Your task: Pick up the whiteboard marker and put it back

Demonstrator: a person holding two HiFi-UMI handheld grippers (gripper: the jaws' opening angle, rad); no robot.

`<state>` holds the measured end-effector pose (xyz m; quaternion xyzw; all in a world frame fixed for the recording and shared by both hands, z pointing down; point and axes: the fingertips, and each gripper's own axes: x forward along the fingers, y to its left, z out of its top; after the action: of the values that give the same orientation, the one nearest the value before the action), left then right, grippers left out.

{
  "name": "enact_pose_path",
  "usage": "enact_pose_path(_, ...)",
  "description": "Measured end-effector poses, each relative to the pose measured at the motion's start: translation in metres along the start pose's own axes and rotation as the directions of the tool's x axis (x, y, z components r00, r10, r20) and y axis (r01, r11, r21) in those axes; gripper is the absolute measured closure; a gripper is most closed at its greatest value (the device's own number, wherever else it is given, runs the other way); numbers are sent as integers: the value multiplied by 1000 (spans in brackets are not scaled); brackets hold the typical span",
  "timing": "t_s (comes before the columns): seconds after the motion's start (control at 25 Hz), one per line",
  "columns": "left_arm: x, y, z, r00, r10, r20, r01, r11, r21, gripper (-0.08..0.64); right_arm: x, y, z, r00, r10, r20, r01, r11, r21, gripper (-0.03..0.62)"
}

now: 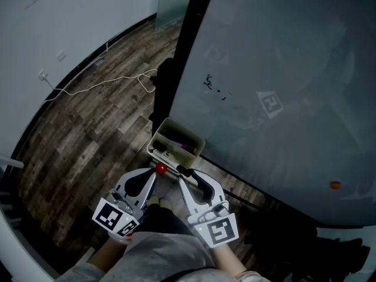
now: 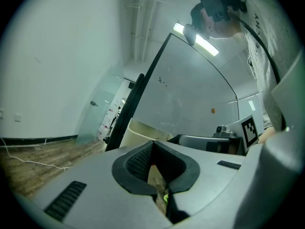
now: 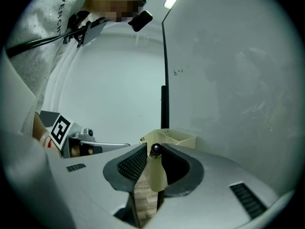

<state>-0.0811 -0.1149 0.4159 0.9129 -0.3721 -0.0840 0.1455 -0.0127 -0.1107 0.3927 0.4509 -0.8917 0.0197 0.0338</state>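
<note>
1. Whiteboard marker (image 3: 155, 150): in the right gripper view it is seen almost end-on, a dark round end with red on it. The head view shows only a red tip (image 1: 160, 168). The barrel cannot be made out.
2. Position: the marker is off the floor, just in front of the cream plastic open-topped tray (image 1: 197, 141), and between the tips of the two grippers.
3. The tray sits at the foot of the big grey whiteboard (image 1: 282, 69), by its black edge post (image 1: 188, 40). Dark clutter lies inside the tray, too dim to name.
4. On the board: small black scribbles (image 1: 214, 87), a square printed tag (image 1: 270, 104) and an orange dot (image 1: 335, 185) low at the right.
5. Below is dark wood-plank floor (image 1: 100, 122), with a white cable (image 1: 100, 84) trailing across it well to the left.
6. In the way: the tips of the left gripper (image 1: 154, 172) sit just beside the red end, and the tray rim is close behind it.
7. Right gripper (image 1: 181, 170): jaws narrowed part-way, tips closed on the marker's end.
8. Left gripper: jaw tips meet, nothing seen between them.
</note>
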Motion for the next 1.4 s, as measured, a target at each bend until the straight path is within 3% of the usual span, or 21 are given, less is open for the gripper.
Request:
enact_pose_path(0.6, 5, 1, -3, 1000, 1, -2, -1, 1000, -6, 545, 0, -2, 1, 1000, -2, 4, 2, 1000, -1, 509)
enact_pose_path(0.96, 3, 1, 0, 1000, 7, -1, -7, 1000, -3, 545, -4, -6, 10, 999, -5, 42, 1, 996, 88, 514)
enact_pose_path(1.4, 2, -3, 6, 1000, 0, 8, 0, 1000, 6, 545, -11, -16, 24, 997, -27, 73, 18, 993, 118, 515)
